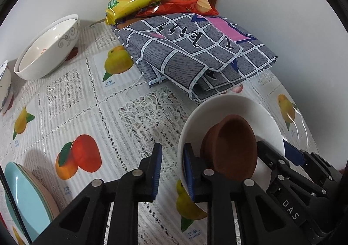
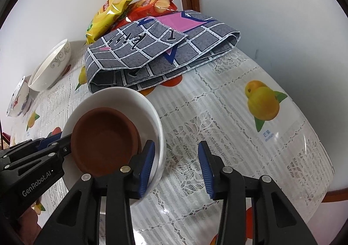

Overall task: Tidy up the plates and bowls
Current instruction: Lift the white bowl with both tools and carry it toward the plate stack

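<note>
1. Left hand-held gripper [image 1: 172, 153] is straddling the white bowl [image 1: 250, 114] at its left rim, jaws narrowly apart, clamping nothing;
2. right hand-held gripper [image 2: 176, 151] is straddling the right rim, jaws wider, not pressing;
3. brown dish [image 1: 235, 142] is lying inside the bowl on the desk [image 1: 108, 114].

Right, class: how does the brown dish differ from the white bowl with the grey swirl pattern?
The brown dish is dark, matte and plain; the white bowl is glossy with a grey swirl on its side. The brown dish is shallow, the white bowl deep. The brown dish sits inside a white dish; the white bowl rests tilted on the table. Both are round and empty.
</note>
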